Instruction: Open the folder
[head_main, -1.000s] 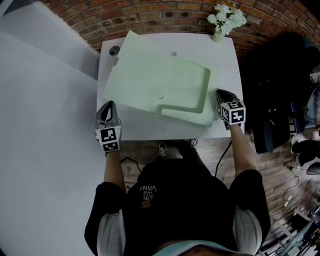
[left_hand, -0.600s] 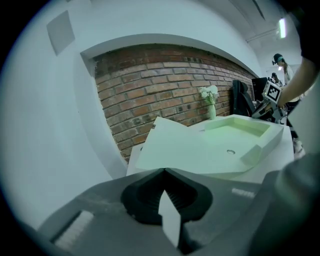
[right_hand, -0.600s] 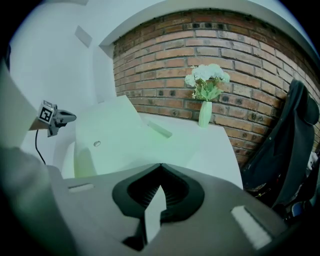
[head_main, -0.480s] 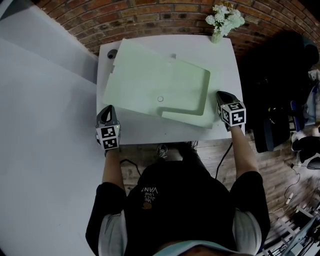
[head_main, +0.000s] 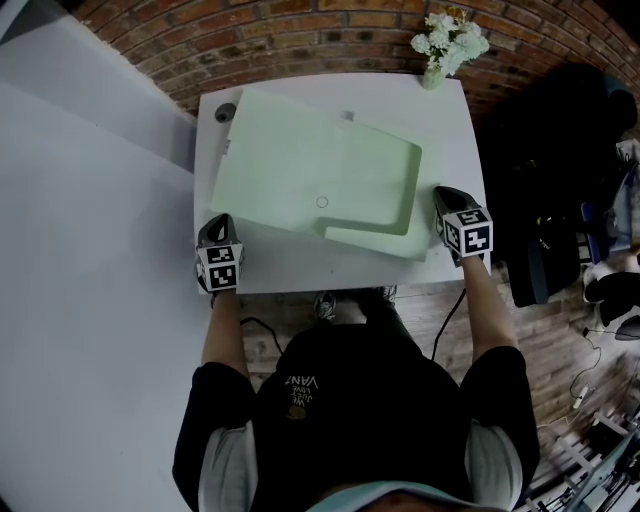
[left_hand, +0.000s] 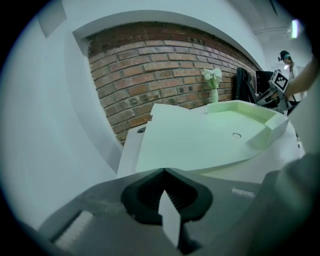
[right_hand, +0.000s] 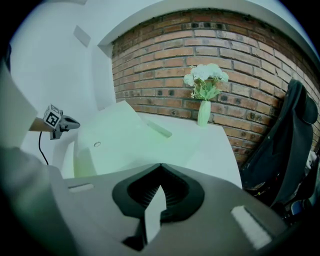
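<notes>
A pale green folder (head_main: 310, 170) lies slanted across the white table (head_main: 455, 120), with a small round snap (head_main: 321, 201) near its front edge and a stepped, raised part at the front right. My left gripper (head_main: 214, 222) is shut and empty at the table's front left corner, just short of the folder (left_hand: 200, 142). Beside the folder's front right corner, my right gripper (head_main: 440, 192) rests at the table's right edge, shut on nothing. From the right gripper view the folder (right_hand: 120, 135) spreads ahead, with the left gripper (right_hand: 60, 121) beyond it.
A vase of white flowers (head_main: 447, 40) stands at the table's far right corner, against the brick wall. A small dark round thing (head_main: 223, 113) sits at the far left corner. A dark chair and bags (head_main: 560, 200) crowd the right side. A white wall runs along the left.
The folder's far left corner has sunk and now lies flatter on the table. My left gripper has dropped lower, toward the table's front left corner. The right gripper has stayed put.
</notes>
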